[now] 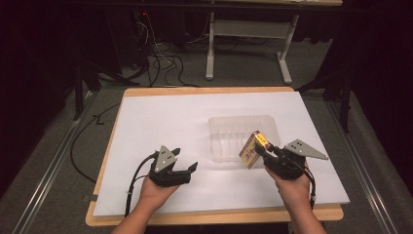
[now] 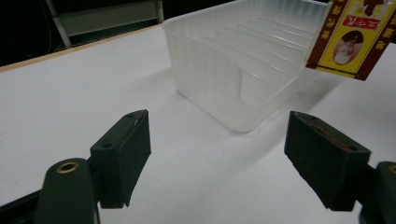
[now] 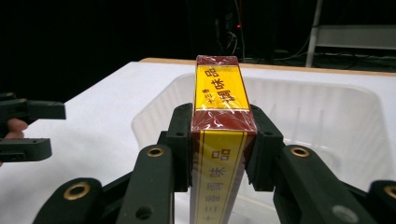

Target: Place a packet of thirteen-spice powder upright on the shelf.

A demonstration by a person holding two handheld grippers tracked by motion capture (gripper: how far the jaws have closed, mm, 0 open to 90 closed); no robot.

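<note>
1. The clear plastic tray (image 1: 229, 127) lies mid-table on the white sheet (image 1: 160, 122).
2. The boxed packet (image 1: 254, 149), clamped tight in the right gripper (image 1: 265, 153), is held at the tray's near rim; it should be lowered squarely between the ribs.
3. The left gripper (image 1: 187, 168) is spread wide, empty.

- We see a table (image 1: 214, 215) with a light wooden top, its edge showing along the near, left and far sides.
- A white sheet (image 1: 160, 122) covers nearly all of the top.
- On the sheet, right of the middle, we find a clear tray (image 1: 234, 131), ribbed inside, resting flat.
- The left claw (image 1: 186, 170) sits low over the sheet near the front edge; we cannot tell if it touches.
</note>
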